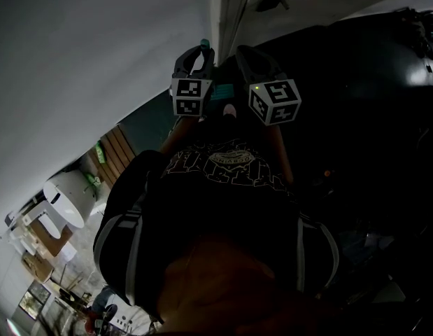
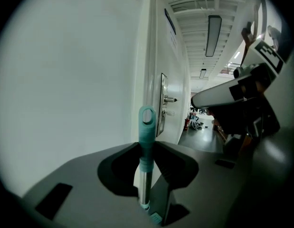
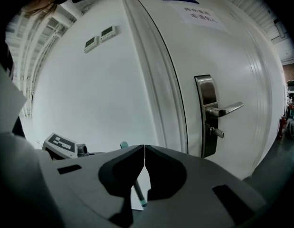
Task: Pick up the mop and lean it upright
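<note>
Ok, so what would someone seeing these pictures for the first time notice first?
First the teal-tipped mop handle, standing upright in the left gripper, which is shut on it, in front of a bare white wall. Next the white door with its metal lever handle, just beyond the right gripper, which is shut and empty.

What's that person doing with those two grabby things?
A person holds a gripper in each hand, close to a white wall beside a door. The left gripper is clamped on the mop, near the teal top end of its handle. The right gripper is shut and empty, just beside it. Whether the mop leans on the wall can't be seen.
</note>
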### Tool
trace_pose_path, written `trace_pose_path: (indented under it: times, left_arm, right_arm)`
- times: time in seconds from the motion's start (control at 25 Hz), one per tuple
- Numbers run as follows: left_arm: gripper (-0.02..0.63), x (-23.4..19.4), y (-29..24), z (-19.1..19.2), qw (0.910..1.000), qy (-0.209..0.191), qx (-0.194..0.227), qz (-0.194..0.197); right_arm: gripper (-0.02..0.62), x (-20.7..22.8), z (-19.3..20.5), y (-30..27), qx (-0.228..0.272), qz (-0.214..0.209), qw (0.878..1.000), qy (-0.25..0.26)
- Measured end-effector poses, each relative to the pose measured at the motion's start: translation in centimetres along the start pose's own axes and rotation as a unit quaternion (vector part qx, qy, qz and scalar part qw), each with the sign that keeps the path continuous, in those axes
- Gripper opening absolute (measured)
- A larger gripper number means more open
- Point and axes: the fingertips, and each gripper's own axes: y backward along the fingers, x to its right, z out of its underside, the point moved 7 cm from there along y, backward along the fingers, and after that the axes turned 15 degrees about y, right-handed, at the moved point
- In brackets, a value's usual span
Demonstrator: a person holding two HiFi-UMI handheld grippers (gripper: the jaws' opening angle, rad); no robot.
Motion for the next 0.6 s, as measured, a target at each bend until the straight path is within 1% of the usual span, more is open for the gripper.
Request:
trace_pose_path:
  times: [0.36,0.6]
  left_arm:
    - [0.146,0.5,3.1,1.6,0.9999,-0.003,0.003,0.010]
    - [0.144,0.6,4.5,2.3,0.9999,-0.004,0.006,0.015]
  right_arm:
    - [0.020,-2.1,0.2,-0.3,-0.006,-0.019,1.000,0.011]
    - [0.020,-2.9,0.3,-0.5,-0.008,-0.023,1.000,0.013]
